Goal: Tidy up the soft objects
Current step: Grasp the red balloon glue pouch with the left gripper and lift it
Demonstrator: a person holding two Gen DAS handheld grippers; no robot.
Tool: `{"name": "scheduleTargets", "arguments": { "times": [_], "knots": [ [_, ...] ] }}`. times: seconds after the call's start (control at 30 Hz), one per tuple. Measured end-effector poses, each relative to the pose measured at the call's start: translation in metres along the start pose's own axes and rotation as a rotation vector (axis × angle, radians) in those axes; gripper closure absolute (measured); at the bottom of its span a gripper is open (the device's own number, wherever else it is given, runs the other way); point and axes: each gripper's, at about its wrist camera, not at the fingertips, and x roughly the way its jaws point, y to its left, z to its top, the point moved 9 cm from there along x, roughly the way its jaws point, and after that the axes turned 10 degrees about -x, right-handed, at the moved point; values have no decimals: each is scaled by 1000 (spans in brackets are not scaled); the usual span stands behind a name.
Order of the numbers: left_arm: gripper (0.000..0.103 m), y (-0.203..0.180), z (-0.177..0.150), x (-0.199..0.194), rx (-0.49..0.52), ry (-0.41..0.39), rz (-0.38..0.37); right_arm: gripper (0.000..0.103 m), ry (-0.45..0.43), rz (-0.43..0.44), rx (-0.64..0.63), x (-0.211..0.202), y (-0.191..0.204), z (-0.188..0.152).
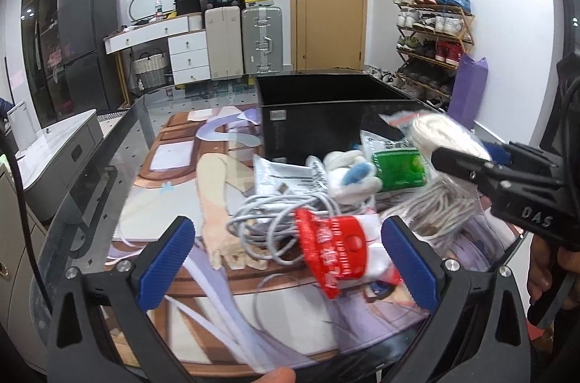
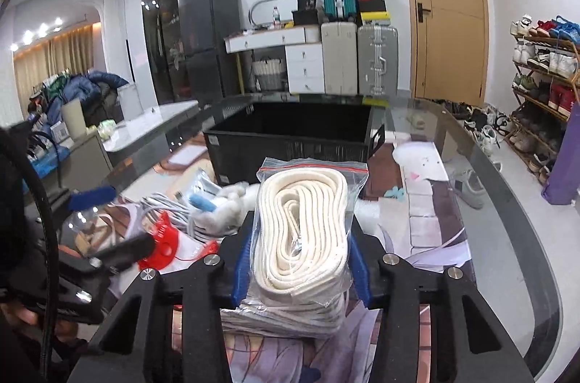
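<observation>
Between the right gripper's pads: a clear zip bag of coiled cream rope (image 2: pixel 302 230) is sitting raised above the table, in front of the black bin (image 2: pixel 290 136).
Right gripper (image 2: pixel 301 269): is clamping the bag from both sides.
Left gripper (image 1: pixel 288 259): is hovering spread wide over a red-and-white packet (image 1: pixel 337 252) and grey cable (image 1: pixel 268 223).
</observation>
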Motion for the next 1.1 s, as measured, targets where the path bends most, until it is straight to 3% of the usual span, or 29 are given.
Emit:
{"name": "scheduleTargets", "arguments": {
  "times": [0.23,0.43,0.6,0.77,0.83,0.93,1.1],
  "knots": [
    [0,-12,-11,12,43,12,64,57,1,6,1,-13,1,-8],
    [0,-19,-11,15,144,-30,152,57,-1,5,22,-16,-5,-10],
    [1,-25,-13,16,183,-24,152,57,-7,15,30,-19,-6,-9],
    [12,-37,-16,7,232,-62,127,57,-3,11,35,-18,-6,-10],
    [25,-40,-19,11,257,-49,130,57,-3,11,33,-17,-6,-9],
    [36,-42,-22,11,273,-43,136,57,-1,12,34,-17,-6,-10],
    [39,-42,-23,10,284,-31,139,57,1,13,42,-17,-5,-10]
  ]
}}
